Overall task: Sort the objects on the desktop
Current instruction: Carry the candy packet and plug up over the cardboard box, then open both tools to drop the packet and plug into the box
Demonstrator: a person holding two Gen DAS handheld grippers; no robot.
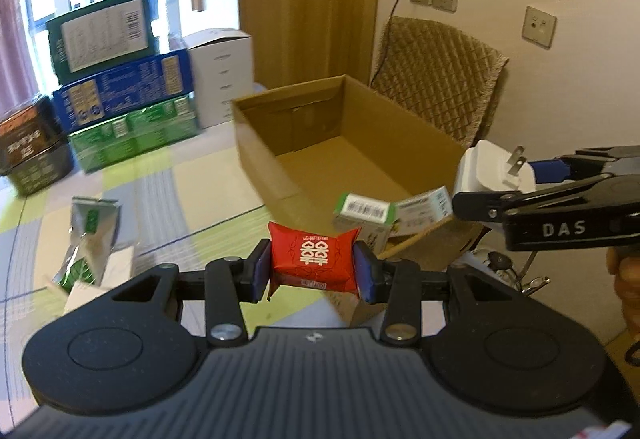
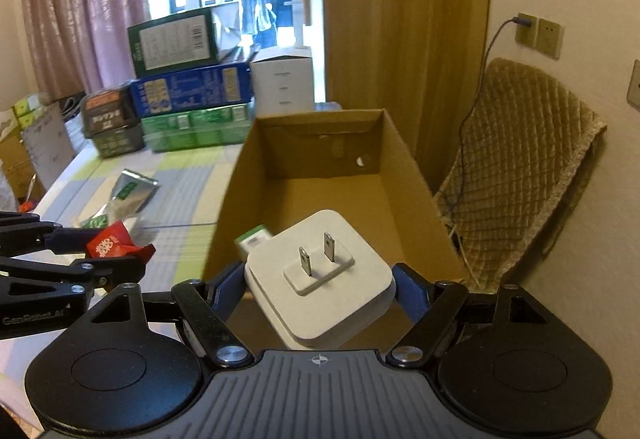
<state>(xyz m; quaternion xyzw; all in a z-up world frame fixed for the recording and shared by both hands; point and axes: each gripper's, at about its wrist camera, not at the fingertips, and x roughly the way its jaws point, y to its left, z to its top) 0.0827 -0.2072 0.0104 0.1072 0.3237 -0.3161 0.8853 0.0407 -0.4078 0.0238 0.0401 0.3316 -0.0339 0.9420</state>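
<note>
My left gripper (image 1: 314, 266) is shut on a red packet (image 1: 313, 259) with white characters, held above the checked tablecloth just short of the open cardboard box (image 1: 404, 127). In the right wrist view that packet (image 2: 114, 245) shows at the left, in the left gripper (image 2: 116, 253). My right gripper (image 2: 320, 293) is shut on a white plug adapter (image 2: 320, 279) with two metal prongs, held over the near end of the box (image 2: 320, 175). In the left wrist view the adapter (image 1: 490, 169) sits at the right, in the right gripper (image 1: 500, 183). A small green-and-white box (image 1: 366, 213) lies by the carton's near edge.
A silver-green foil pouch (image 1: 90, 235) lies on the tablecloth at left. Stacked green, blue and white cartons (image 1: 124, 87) stand at the table's back. A padded chair (image 2: 516, 167) stands by the wall on the right, under sockets with a cable plugged in.
</note>
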